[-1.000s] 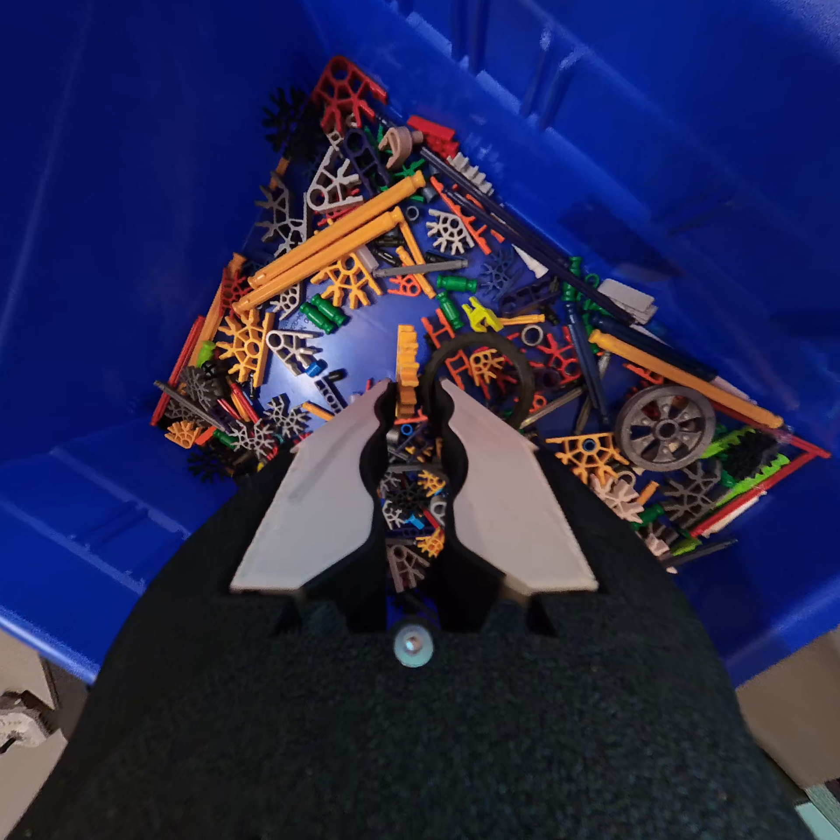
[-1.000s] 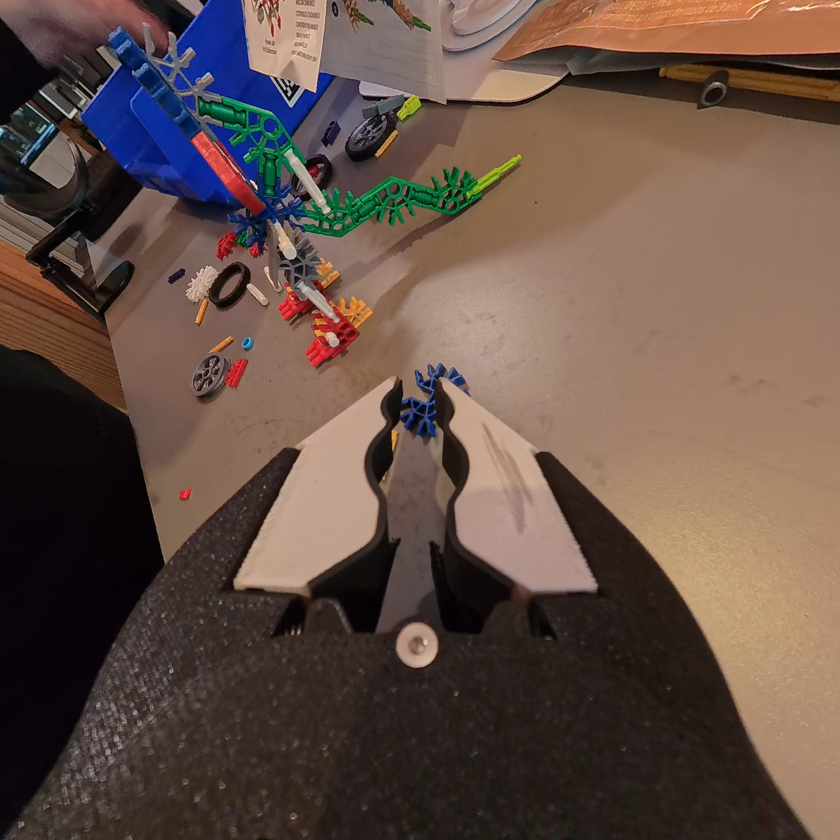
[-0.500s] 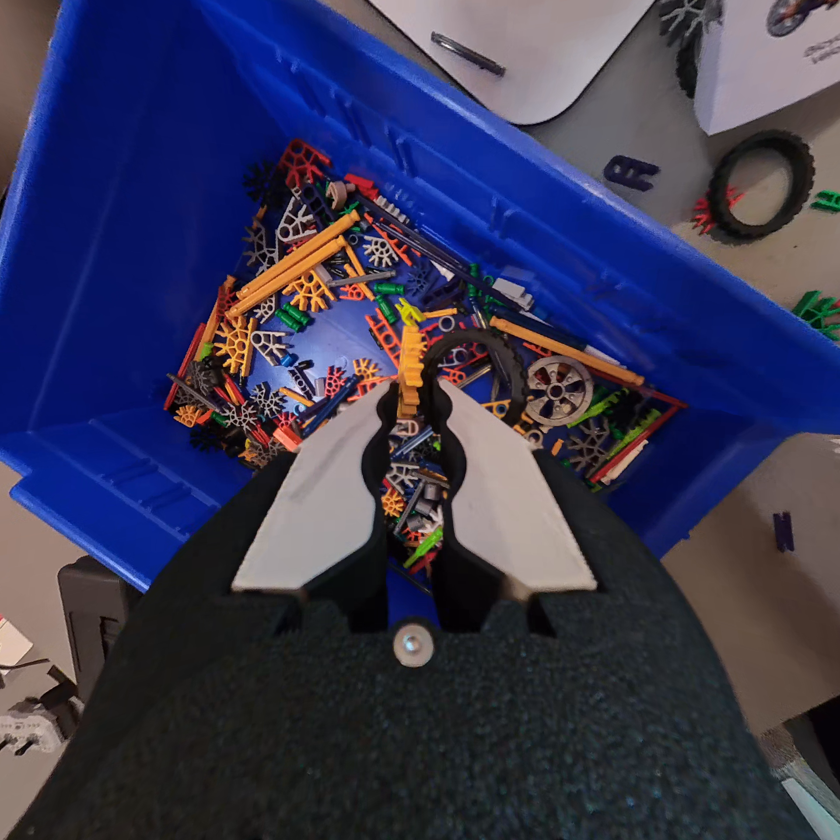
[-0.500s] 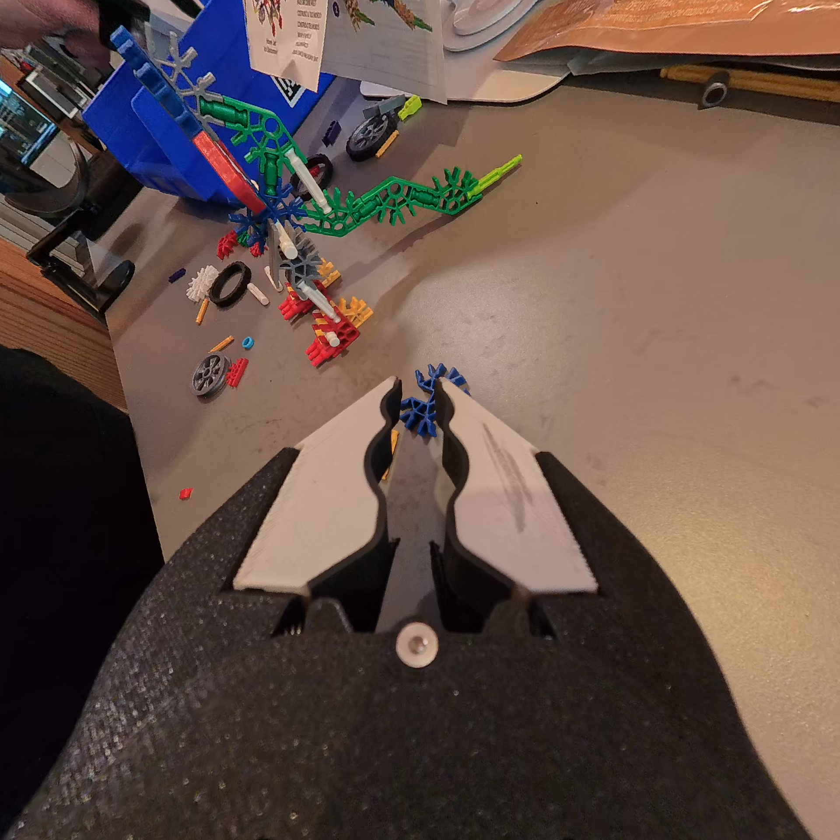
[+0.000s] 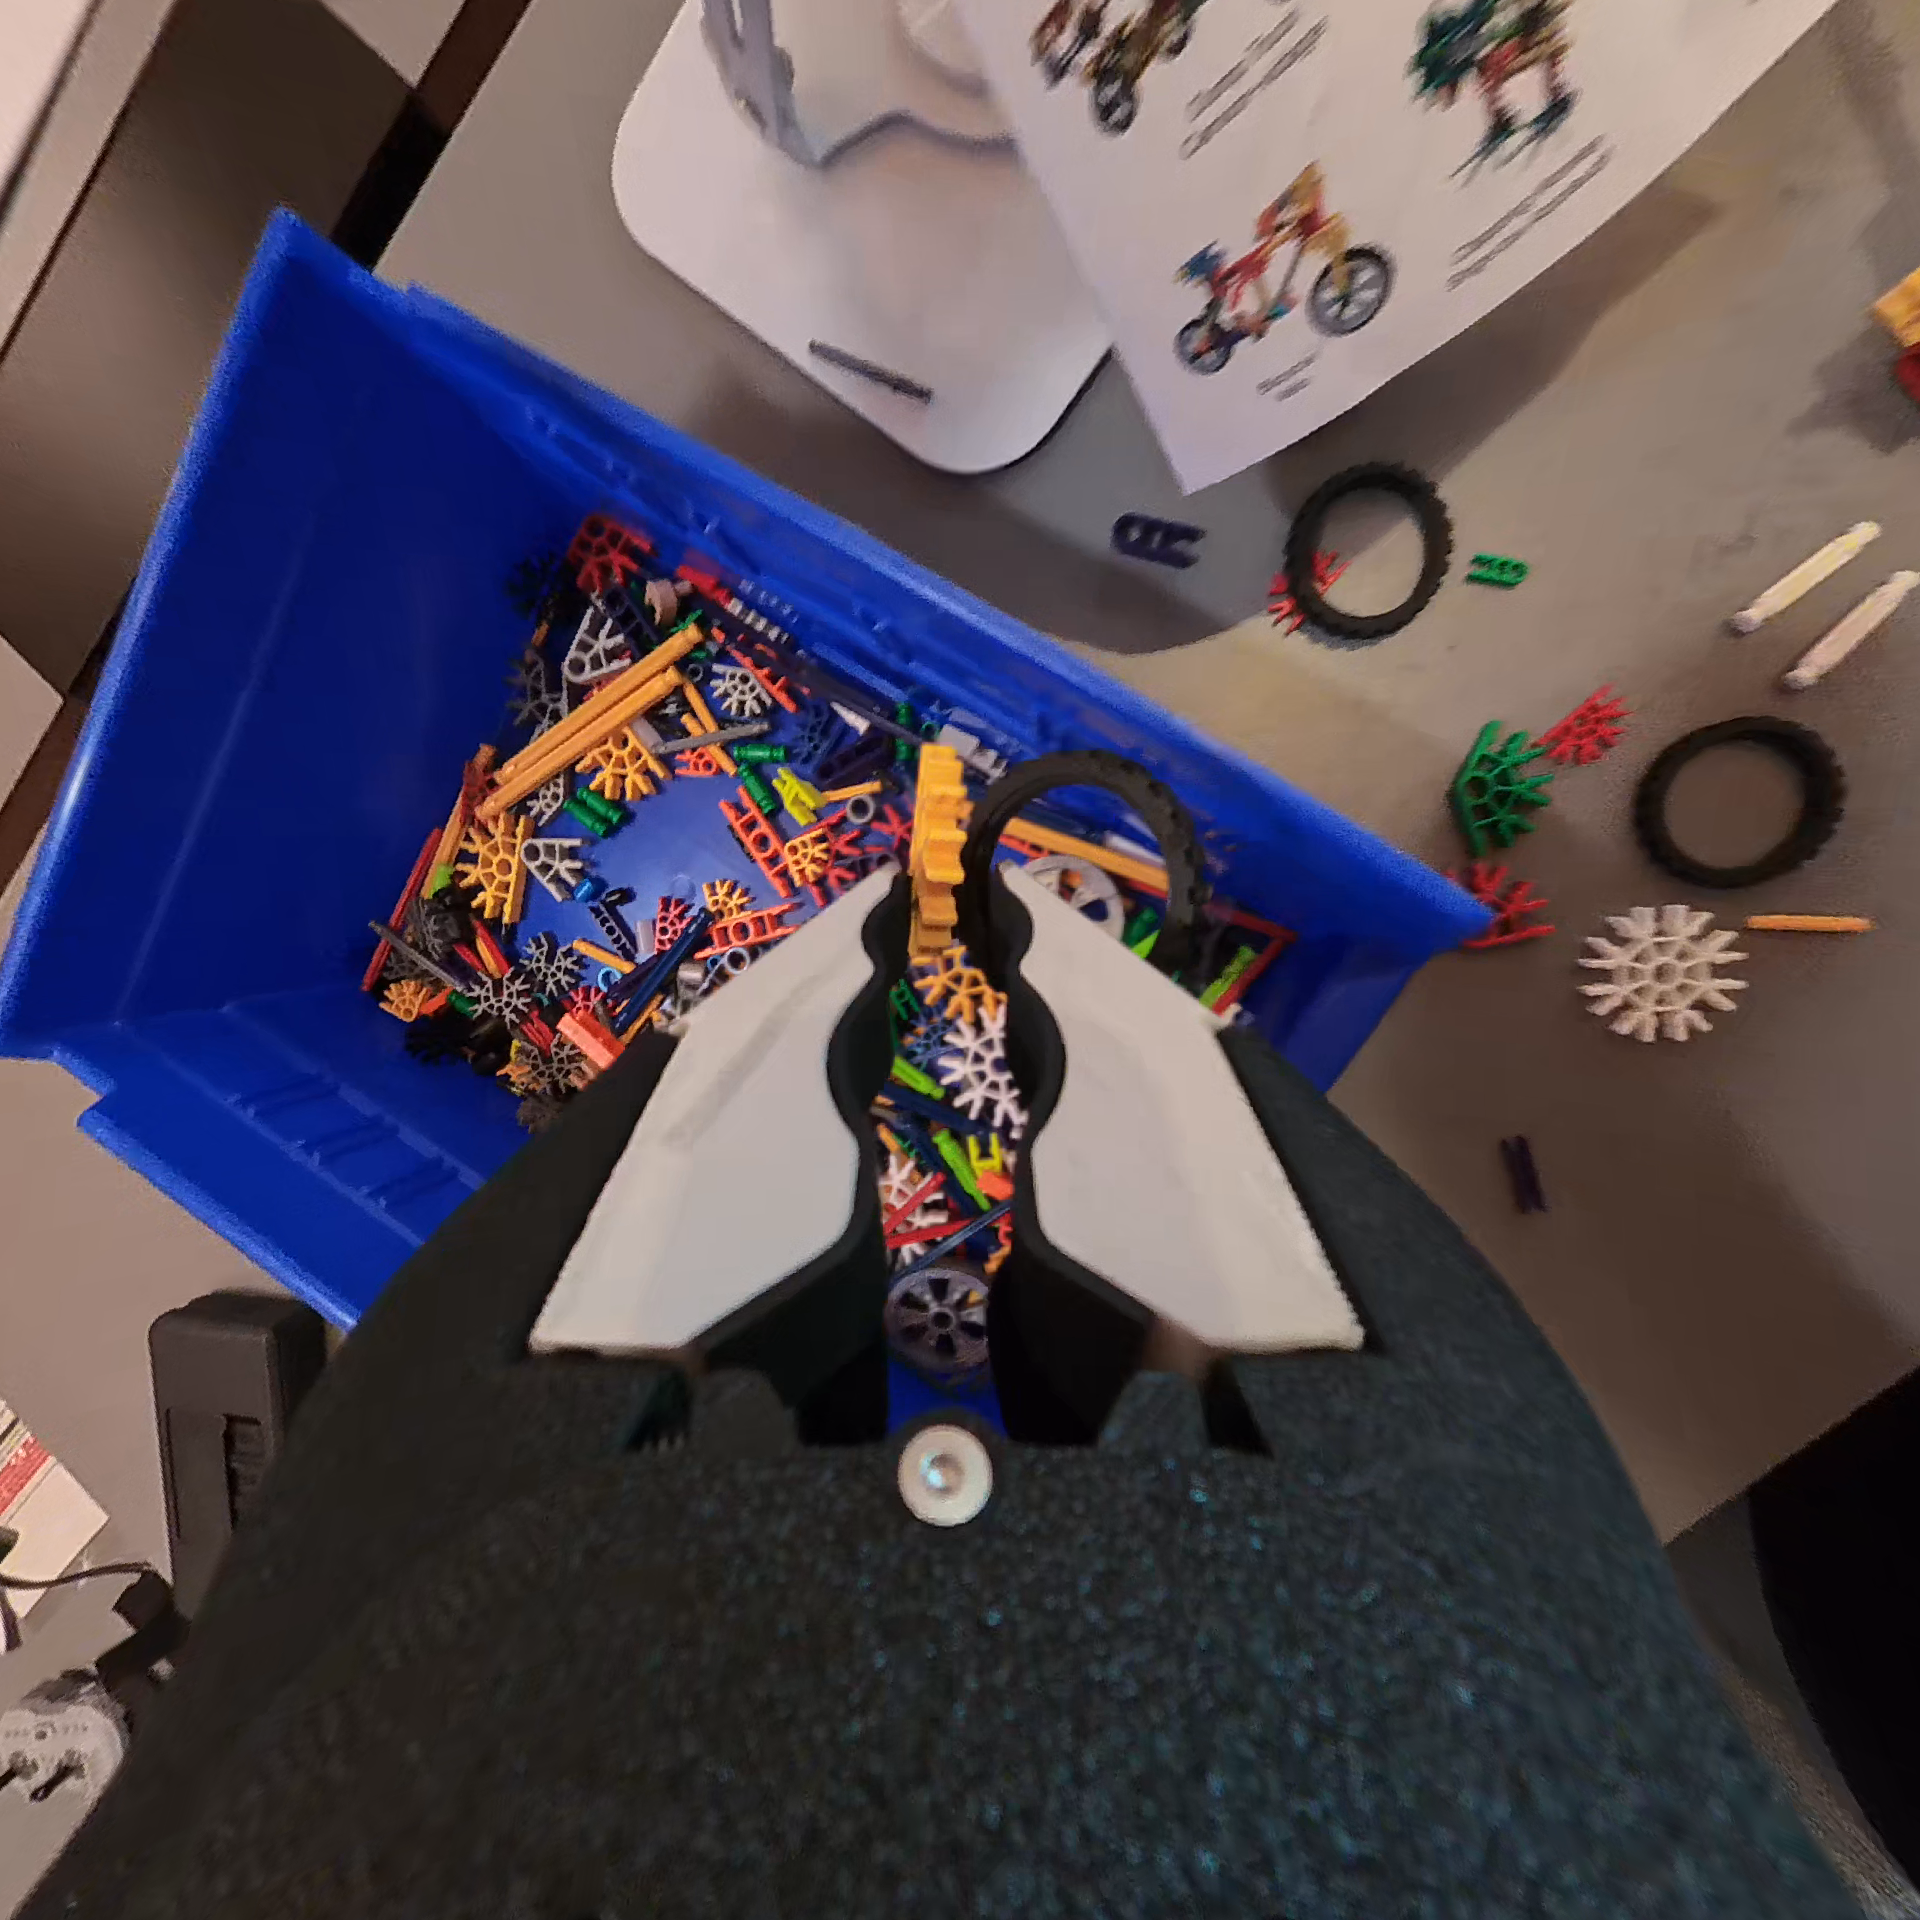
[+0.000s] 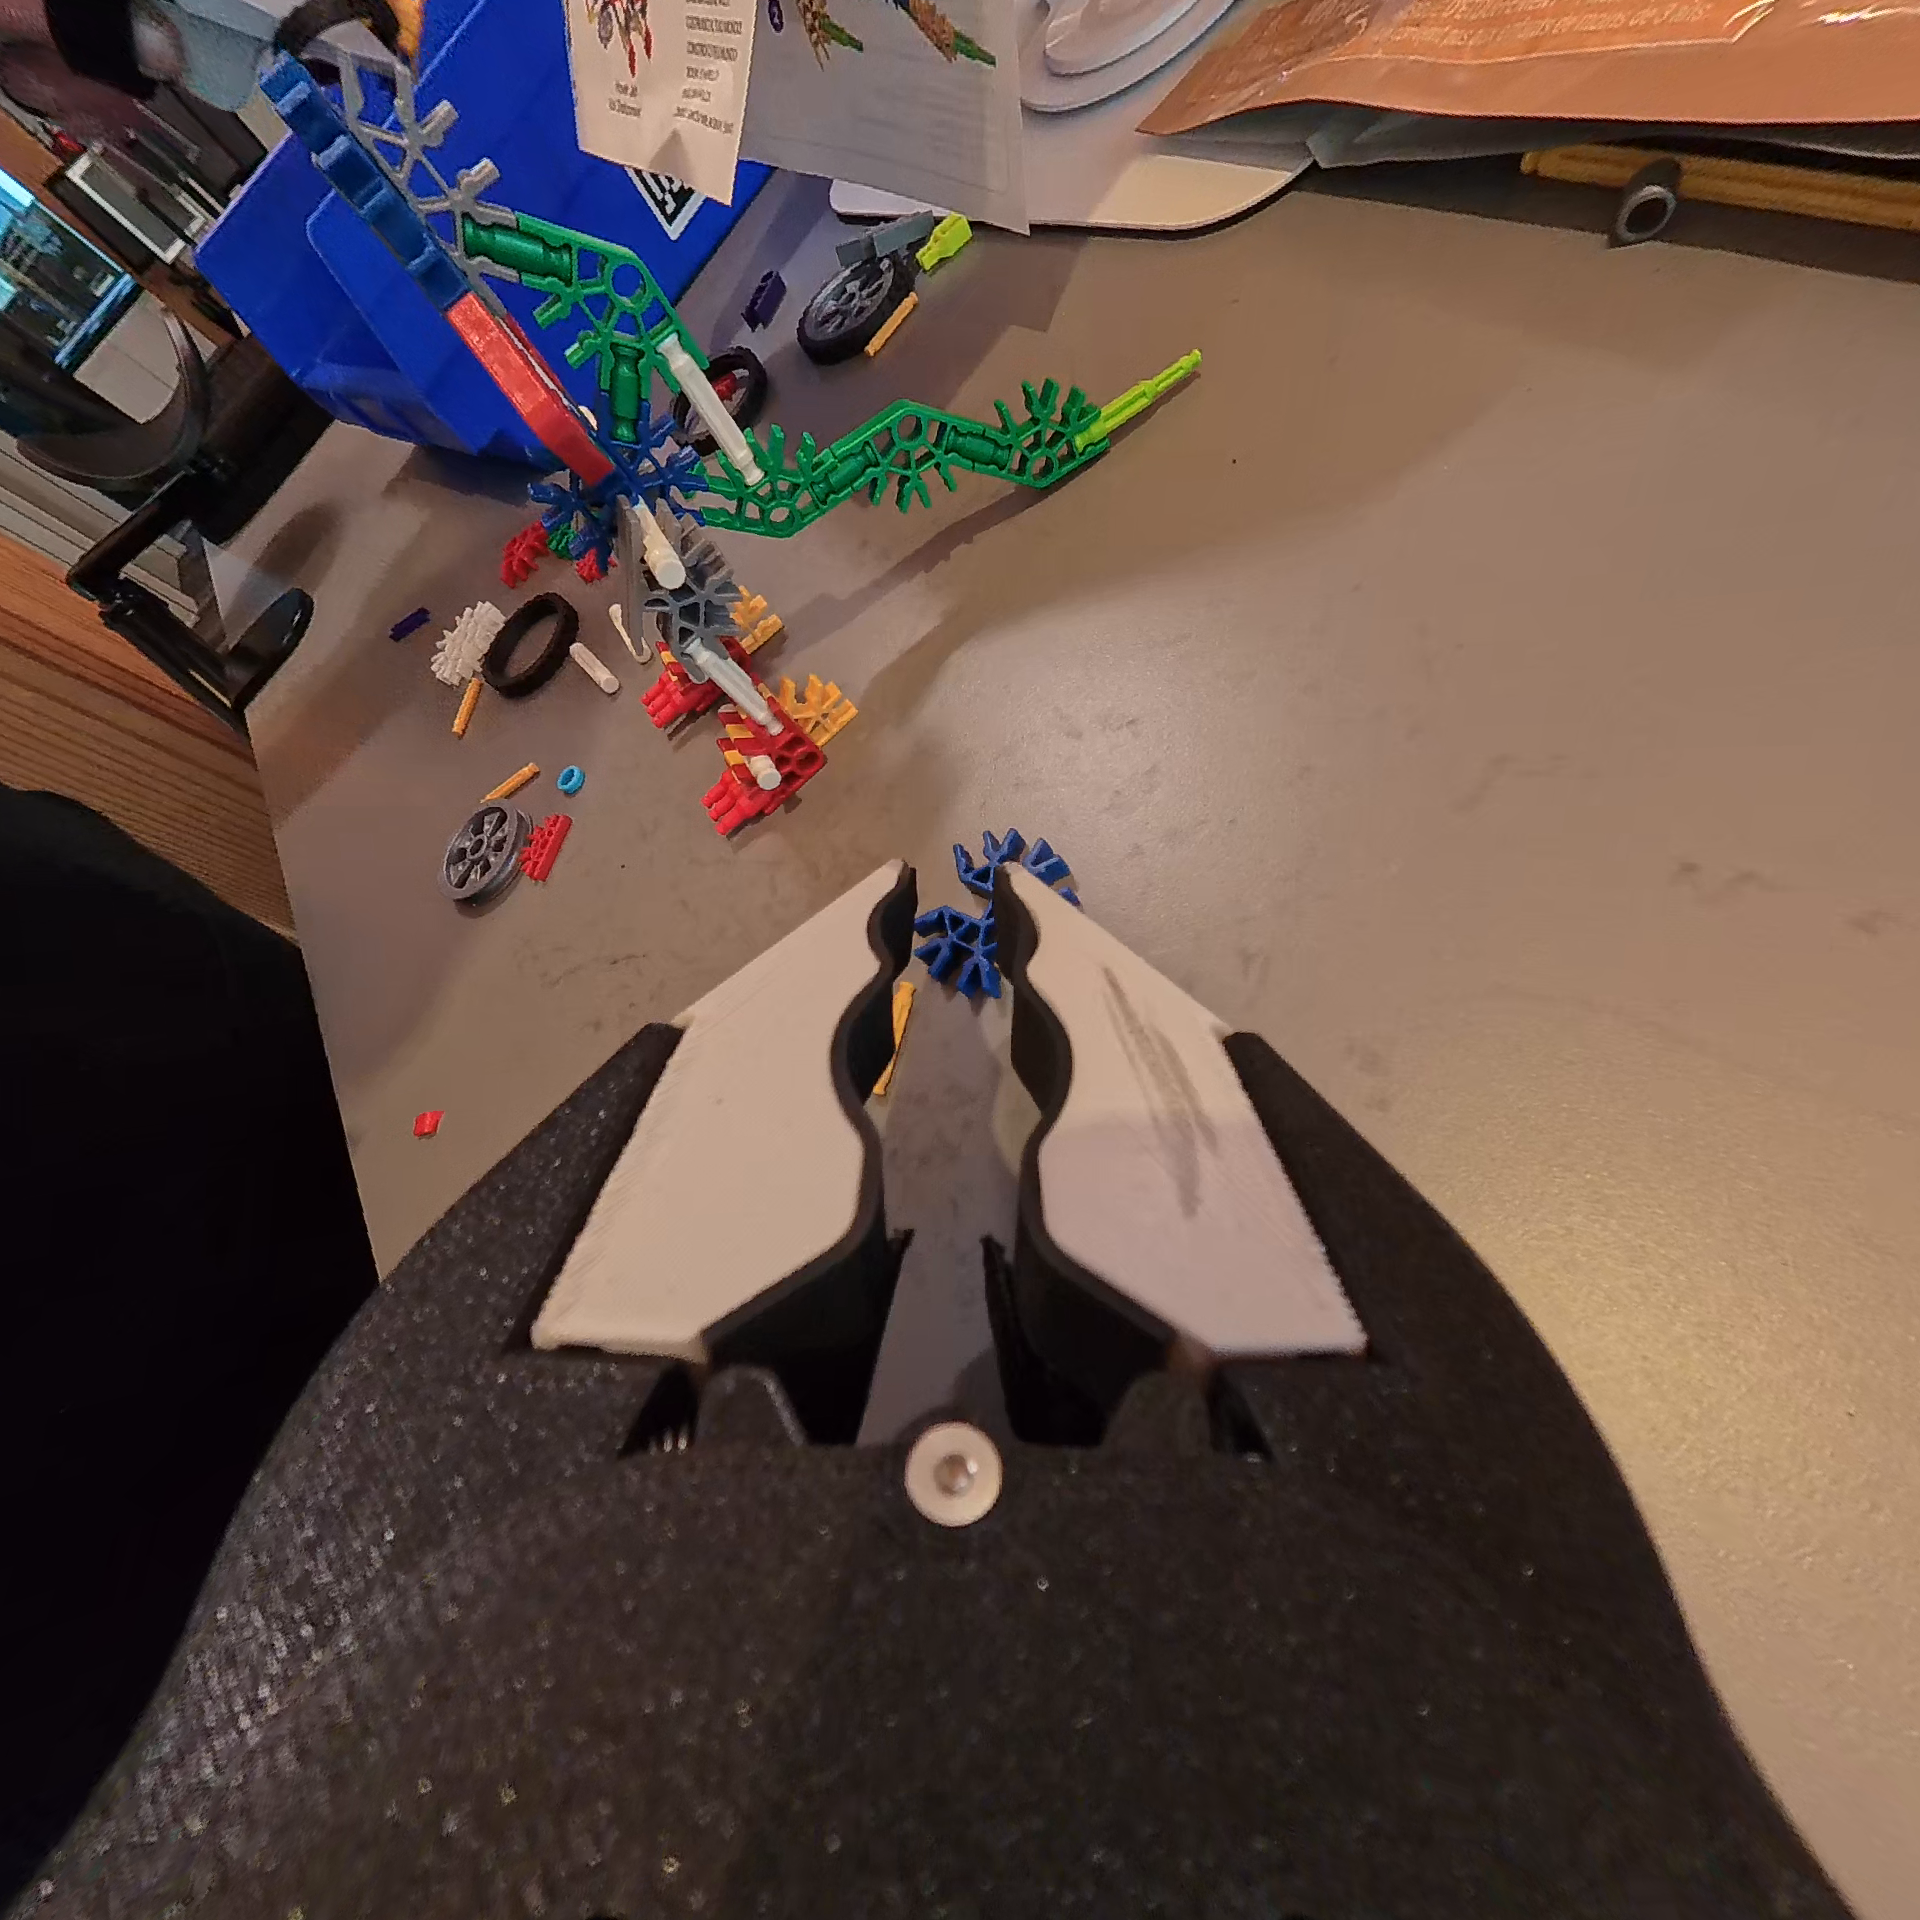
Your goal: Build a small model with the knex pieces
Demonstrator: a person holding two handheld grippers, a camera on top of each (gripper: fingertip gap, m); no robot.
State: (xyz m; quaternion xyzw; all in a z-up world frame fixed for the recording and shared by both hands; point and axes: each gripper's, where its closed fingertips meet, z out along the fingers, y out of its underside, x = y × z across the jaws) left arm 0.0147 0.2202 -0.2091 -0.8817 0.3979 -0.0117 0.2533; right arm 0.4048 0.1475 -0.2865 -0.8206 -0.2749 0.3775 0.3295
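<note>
Left claw [image 5: 948, 904]: pinching a yellow connector [image 5: 938, 831] and a black tyre [image 5: 1091, 821] together, held above the blue bin [image 5: 260, 644].
Right claw [image 6: 954, 902]: low over the desk [image 6: 1455, 727], narrowly parted around a blue connector [image 6: 961, 935]; I cannot tell whether it grips.
Bin: loose rods, connectors and a grey wheel [image 5: 938, 1320] lie on its floor; walls stand high on every side.
Far left: a green-and-blue model [image 6: 727, 457], loose tyres and a white snowflake piece [image 5: 1660, 985].
Room: bare desk on the right; clutter and desk edge on the left.
</note>
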